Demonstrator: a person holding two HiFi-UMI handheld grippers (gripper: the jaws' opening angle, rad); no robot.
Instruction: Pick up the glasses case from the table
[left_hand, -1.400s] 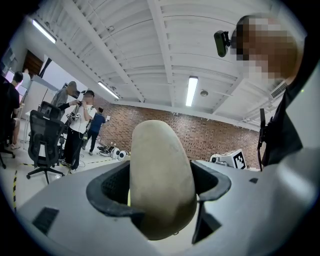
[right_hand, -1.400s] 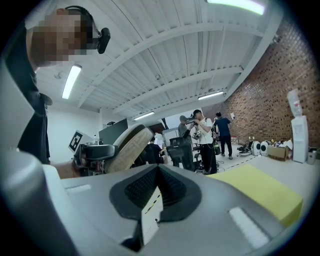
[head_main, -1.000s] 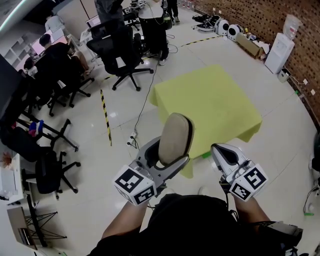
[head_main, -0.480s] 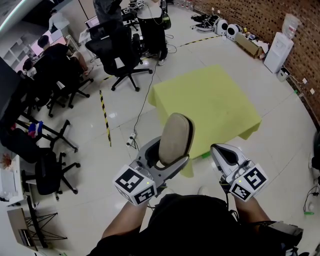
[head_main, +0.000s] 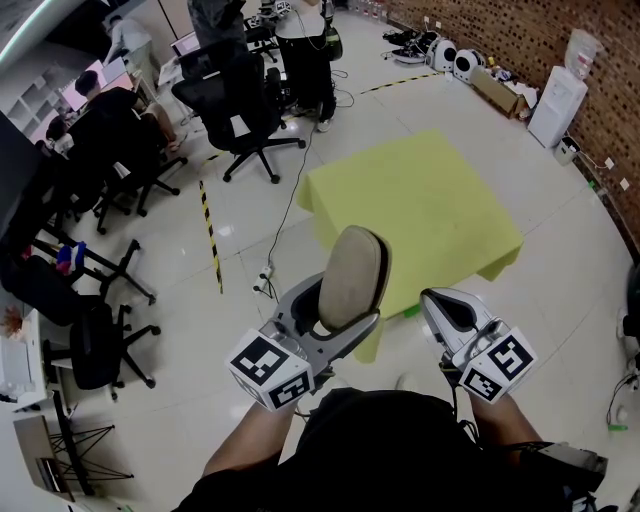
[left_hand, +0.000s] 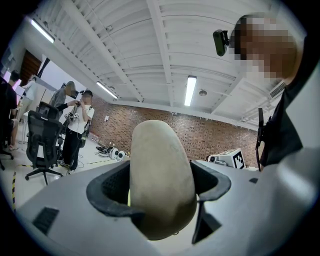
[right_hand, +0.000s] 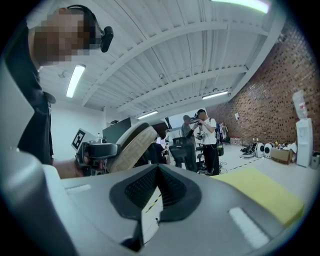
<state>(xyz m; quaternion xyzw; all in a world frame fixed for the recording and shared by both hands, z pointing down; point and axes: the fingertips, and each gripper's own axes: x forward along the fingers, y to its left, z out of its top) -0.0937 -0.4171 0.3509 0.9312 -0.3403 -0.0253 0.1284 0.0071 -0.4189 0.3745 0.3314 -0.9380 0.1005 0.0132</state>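
Note:
The glasses case (head_main: 352, 278) is a beige oval shell, held upright in the air near my chest. My left gripper (head_main: 325, 322) is shut on its lower end; in the left gripper view the case (left_hand: 161, 177) fills the gap between the black pads. My right gripper (head_main: 452, 310) hangs beside it at the right, shut with nothing between its jaws. The right gripper view looks along its meeting pads (right_hand: 159, 192) and catches the case (right_hand: 131, 146) off to the left. The table with the yellow-green cloth (head_main: 420, 200) lies below and ahead, bare.
Black office chairs (head_main: 240, 110) stand to the left and beyond the table. People stand at the far end near desks (head_main: 305, 40). A yellow-black floor tape (head_main: 212, 235) runs left of the table. A brick wall (head_main: 560, 40) with a water dispenser (head_main: 558, 100) lines the right side.

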